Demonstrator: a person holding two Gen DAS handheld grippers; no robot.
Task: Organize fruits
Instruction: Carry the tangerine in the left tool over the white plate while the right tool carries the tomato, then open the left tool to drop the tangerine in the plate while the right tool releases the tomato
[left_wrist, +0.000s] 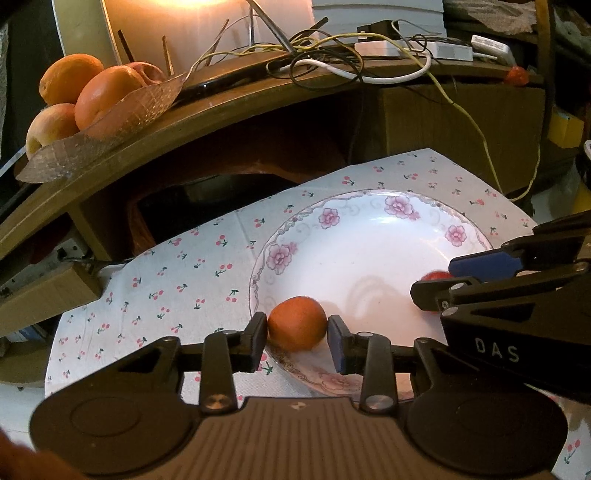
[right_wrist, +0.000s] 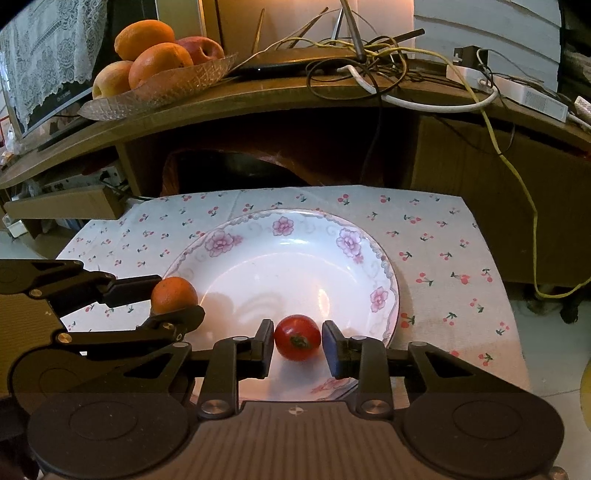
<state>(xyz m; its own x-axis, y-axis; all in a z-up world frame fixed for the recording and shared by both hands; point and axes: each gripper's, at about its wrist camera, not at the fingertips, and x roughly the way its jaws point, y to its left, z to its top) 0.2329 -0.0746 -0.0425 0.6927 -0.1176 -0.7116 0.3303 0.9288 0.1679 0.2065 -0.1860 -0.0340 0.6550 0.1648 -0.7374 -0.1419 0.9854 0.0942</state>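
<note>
A white plate with pink flowers (left_wrist: 369, 236) (right_wrist: 288, 243) lies on a cherry-print cloth. My left gripper (left_wrist: 297, 334) (right_wrist: 173, 291) is shut on a small orange (left_wrist: 297, 328) (right_wrist: 173, 291) over the plate's left rim. My right gripper (right_wrist: 297, 341) (left_wrist: 434, 280) is shut on a red tomato (right_wrist: 297, 336) (left_wrist: 434, 277) over the plate's near part. In the left wrist view the tomato is mostly hidden behind the right gripper's fingers.
A glass fruit dish (left_wrist: 110, 129) (right_wrist: 162, 88) with oranges and apples stands on the wooden shelf (left_wrist: 236, 107) behind the cloth (left_wrist: 177, 280). Tangled cables (right_wrist: 388, 59) and white adapters (right_wrist: 517, 92) lie on the shelf. A cardboard box (right_wrist: 66, 206) sits at left.
</note>
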